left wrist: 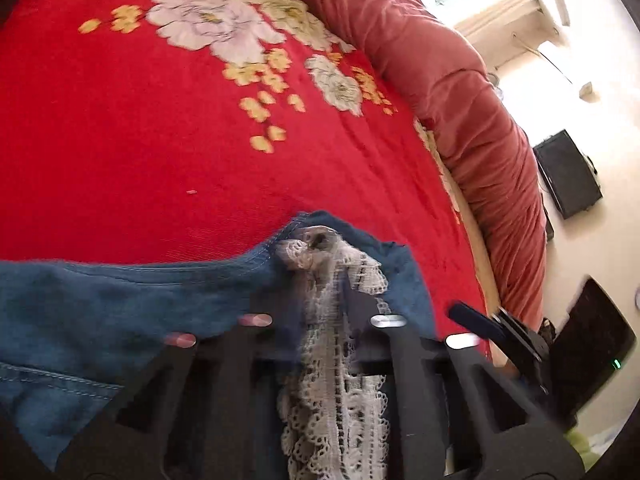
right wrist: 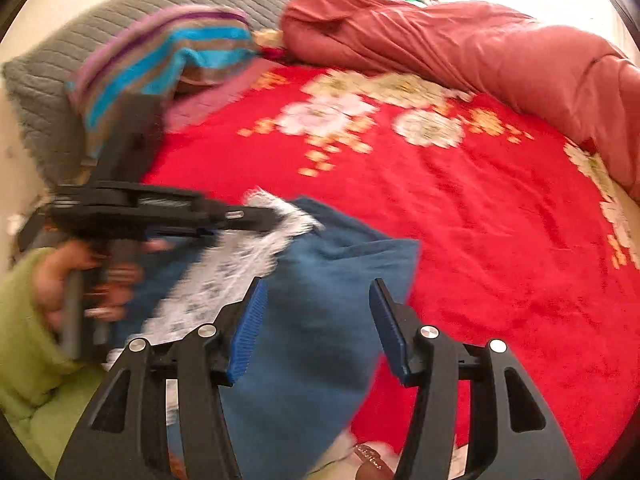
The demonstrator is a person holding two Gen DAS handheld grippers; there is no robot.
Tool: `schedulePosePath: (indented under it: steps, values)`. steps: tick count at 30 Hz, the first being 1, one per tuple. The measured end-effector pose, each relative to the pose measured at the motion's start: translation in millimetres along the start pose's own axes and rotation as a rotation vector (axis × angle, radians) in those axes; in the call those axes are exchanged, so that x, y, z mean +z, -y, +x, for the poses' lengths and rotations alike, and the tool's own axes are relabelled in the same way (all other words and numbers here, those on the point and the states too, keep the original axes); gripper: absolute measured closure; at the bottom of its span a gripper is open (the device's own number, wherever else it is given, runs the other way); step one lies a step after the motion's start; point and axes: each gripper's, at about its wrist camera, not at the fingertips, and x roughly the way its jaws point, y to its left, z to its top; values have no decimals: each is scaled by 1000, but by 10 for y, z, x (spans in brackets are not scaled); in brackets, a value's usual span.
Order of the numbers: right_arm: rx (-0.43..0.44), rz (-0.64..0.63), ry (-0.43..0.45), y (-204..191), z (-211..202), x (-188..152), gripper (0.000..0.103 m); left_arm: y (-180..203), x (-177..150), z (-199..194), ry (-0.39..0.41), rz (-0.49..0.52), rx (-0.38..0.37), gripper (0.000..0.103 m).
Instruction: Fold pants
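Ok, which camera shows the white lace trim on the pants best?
The left wrist view: the lace trim runs sharp and close between the shut left gripper fingers. The right wrist view shows it motion-blurred, off to the side, on the blue pants.

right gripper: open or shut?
Open. Right gripper pads stand apart with the pants between them, not pinched.
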Motion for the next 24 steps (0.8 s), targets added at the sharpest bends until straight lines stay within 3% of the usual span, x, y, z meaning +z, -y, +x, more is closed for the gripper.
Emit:
schedulePosePath:
  steps: [4, 8, 11, 17, 24]
  values:
    - [-8, 9, 24, 99, -2, 93, 51, 227, -24, -321, 87, 87, 1, 95]
    - [-6, -33, 54, 50, 62, 209, 51, 330, 9, -453, 130, 189, 127, 93]
    - [-10, -58, 35, -19, 206, 252, 51, 162, 28, -298, 86, 158, 159, 92]
    - [-54, -93, -91, -47, 568, 148, 53, -65, -27, -176, 40, 102, 184, 81]
    - [-24, -83, -32, -60, 331, 109, 51, 12, -71, -404, 75, 109, 182, 66]
